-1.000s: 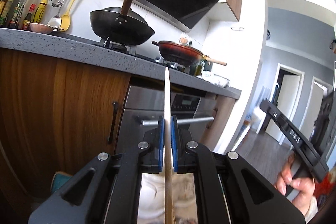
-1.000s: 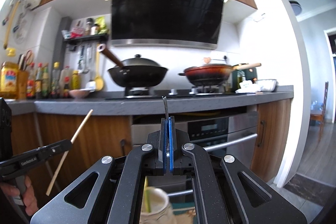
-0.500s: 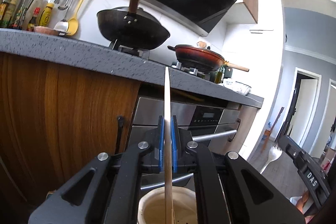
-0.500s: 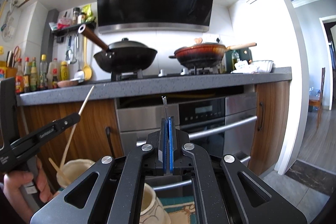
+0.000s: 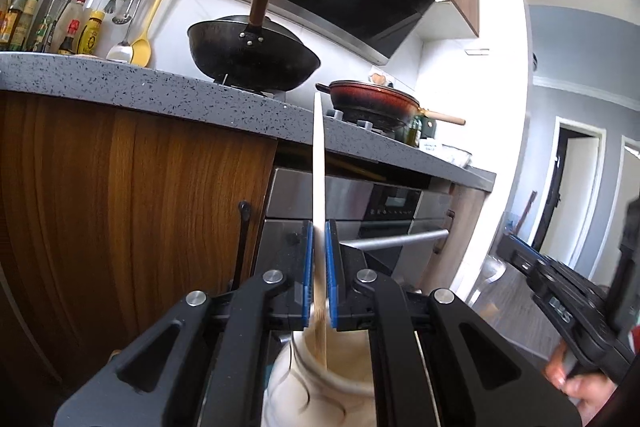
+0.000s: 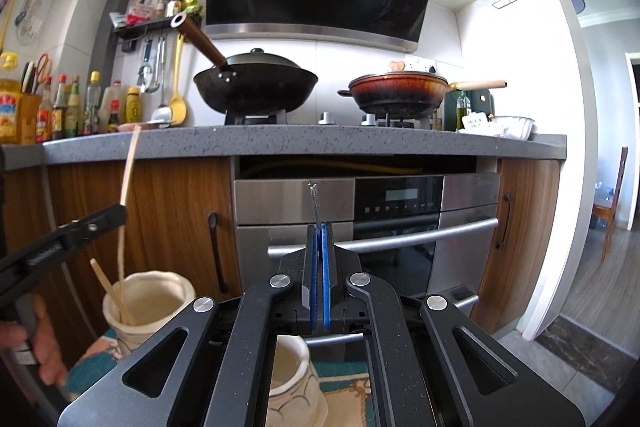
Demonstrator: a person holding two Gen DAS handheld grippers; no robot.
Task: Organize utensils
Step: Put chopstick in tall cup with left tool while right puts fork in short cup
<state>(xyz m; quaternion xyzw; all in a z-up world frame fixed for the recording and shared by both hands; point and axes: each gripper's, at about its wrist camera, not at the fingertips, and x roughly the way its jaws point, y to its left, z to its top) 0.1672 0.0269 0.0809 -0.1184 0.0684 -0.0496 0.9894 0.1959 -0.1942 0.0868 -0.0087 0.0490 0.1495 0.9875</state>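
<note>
While its blue-padded jaws stand slightly parted around a pale wooden chopstick [image 5: 319, 163], the left gripper [image 5: 319, 279] hovers directly above the mouth of a cream ceramic utensil jar [image 5: 320, 393], and the stick's blurred lower end reaches inside the jar; whether the pads actually grip it cannot be told. Seen from the right wrist, the same chopstick [image 6: 127, 187] stands nearly upright in that jar [image 6: 150, 303], beside a second wooden stick [image 6: 114, 293] leaning against the rim. To the jar's right, the right gripper [image 6: 319, 247] is clamped tight on a thin metal utensil [image 6: 314, 203], viewed edge-on and pointing upward, with a second cream jar [image 6: 294, 377] below it on a teal patterned mat [image 6: 348, 393]. Behind the jars, a steel oven [image 6: 360, 227] sits under a grey speckled countertop [image 6: 280, 139] carrying a black wok [image 6: 256, 87] and a red pan [image 6: 400, 93].
</note>
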